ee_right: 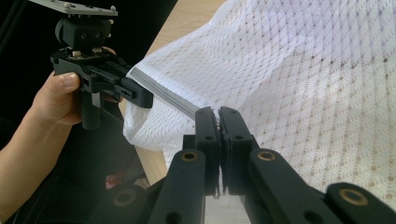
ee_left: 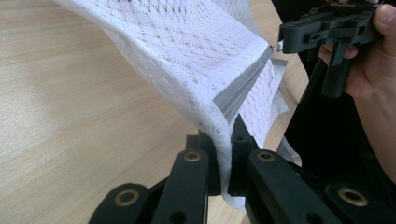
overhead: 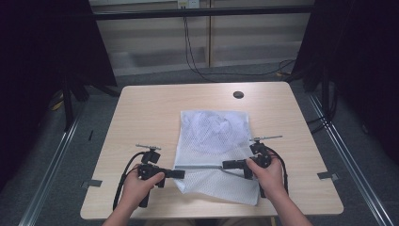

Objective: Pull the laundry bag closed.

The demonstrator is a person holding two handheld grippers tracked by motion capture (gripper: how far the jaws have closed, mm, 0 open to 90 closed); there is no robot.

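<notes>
Near the front edge of the desk [overhead: 141,101], toward its middle, lies a white mesh bag [overhead: 214,141] with a grey zipper [overhead: 200,166] across it. At the zipper's left end, the left gripper [overhead: 181,173] has its jaws closed tight on the bag's edge. At the other end, the right gripper [overhead: 225,165] is closed on the small metal zipper pull [ee_left: 279,45].

White diamond-mesh bag [overhead: 214,141] w/ grey zipper [overhead: 200,166], light woodgrain table [overhead: 146,113].
</notes>
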